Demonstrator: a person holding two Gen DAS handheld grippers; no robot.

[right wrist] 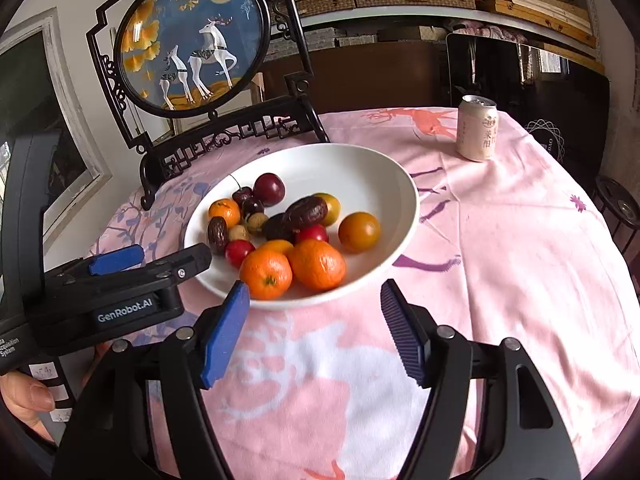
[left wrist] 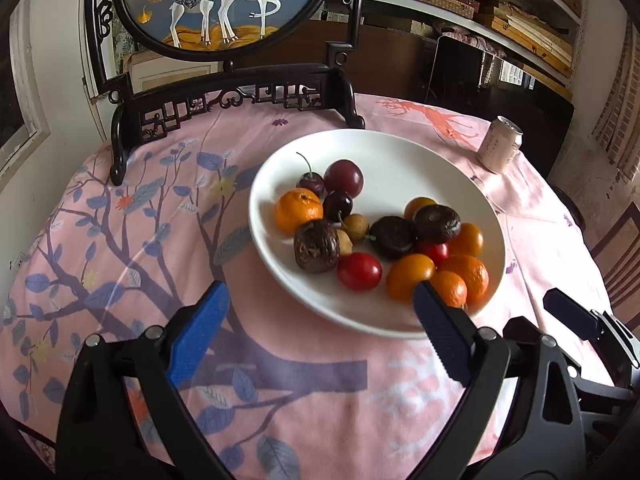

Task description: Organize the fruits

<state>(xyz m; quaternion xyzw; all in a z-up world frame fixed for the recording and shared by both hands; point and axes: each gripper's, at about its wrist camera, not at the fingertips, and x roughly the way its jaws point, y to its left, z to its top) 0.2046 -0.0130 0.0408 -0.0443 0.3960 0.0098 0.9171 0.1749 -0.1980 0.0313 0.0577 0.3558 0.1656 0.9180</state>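
Pink floral tablecloth (left wrist: pixel 280 420) covers the table; carved deer screen (left wrist: pixel 224 4) and a can (right wrist: pixel 478 128) at back. White bowl (right wrist: pixel 360 160) holds the fruits (right wrist: pixel 280 232), heaped centre. Left gripper (left wrist: pixel 320 312) and right gripper (right wrist: pixel 314 300) hover near its front rim, jaws apart, empty.

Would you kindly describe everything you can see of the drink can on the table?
The can is a slim, pale pinkish-cream drink can with a silver metal top and dark printed characters on its side that are too small to read. It stands upright on the pink tablecloth, near the table's far right edge, well apart from the white plate of fruit. Nothing but the cloth touches it. Whether it has been opened cannot be told. The left wrist view shows it leaning only through lens distortion.
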